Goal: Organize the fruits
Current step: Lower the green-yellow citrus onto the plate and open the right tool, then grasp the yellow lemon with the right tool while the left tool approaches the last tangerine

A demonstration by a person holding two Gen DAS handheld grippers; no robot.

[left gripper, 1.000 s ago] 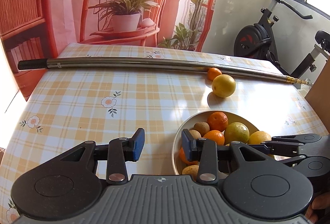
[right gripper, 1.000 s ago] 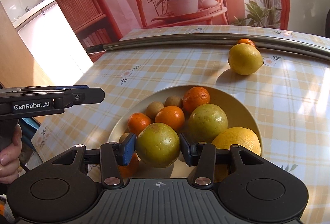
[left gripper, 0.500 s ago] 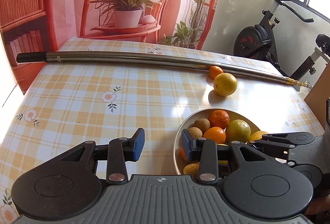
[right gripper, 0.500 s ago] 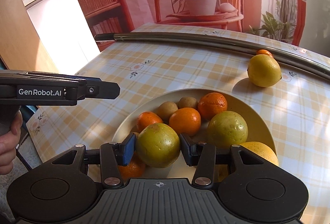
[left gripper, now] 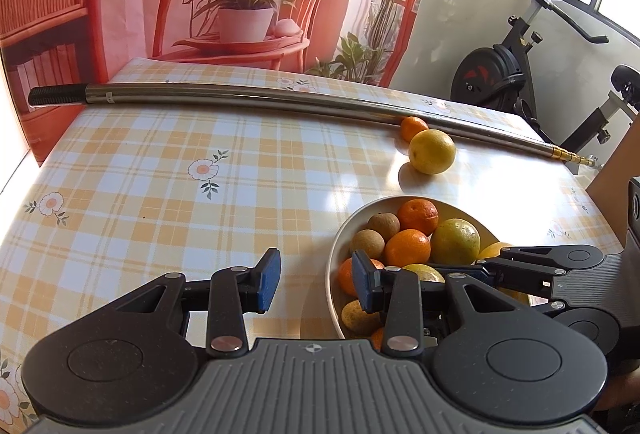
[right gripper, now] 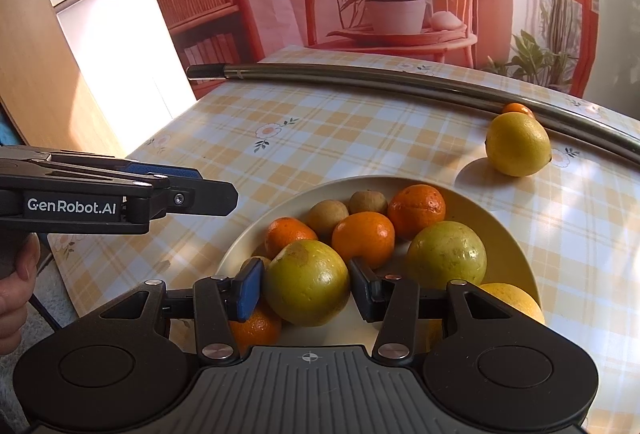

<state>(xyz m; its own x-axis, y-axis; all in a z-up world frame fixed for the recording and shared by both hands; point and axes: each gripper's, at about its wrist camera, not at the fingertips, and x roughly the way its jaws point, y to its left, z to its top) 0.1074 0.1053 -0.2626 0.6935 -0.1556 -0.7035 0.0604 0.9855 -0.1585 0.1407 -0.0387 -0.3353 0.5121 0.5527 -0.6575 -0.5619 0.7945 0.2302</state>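
Note:
My right gripper [right gripper: 305, 290] is shut on a round green-yellow fruit [right gripper: 308, 280], held just above the near side of a cream bowl [right gripper: 248, 238]. The bowl holds several oranges, two small brown fruits, another green fruit [right gripper: 446, 254] and a yellow one. On the checked cloth beyond it lie a yellow citrus [right gripper: 518, 144] and a small orange [right gripper: 517, 109]. In the left wrist view my left gripper [left gripper: 314, 282] stands open with nothing between its pads, over the cloth at the left rim of the bowl [left gripper: 340, 234].
A long metal pole [left gripper: 240, 100] lies across the far side of the table, touching the small orange [left gripper: 413, 126]. An exercise bike [left gripper: 500, 74] stands past the table's right end. A person's hand [right gripper: 12, 294] grips the left handle.
The right gripper has rolled a little with the green fruit still clamped between its pads. The left gripper has stayed open and nearly still.

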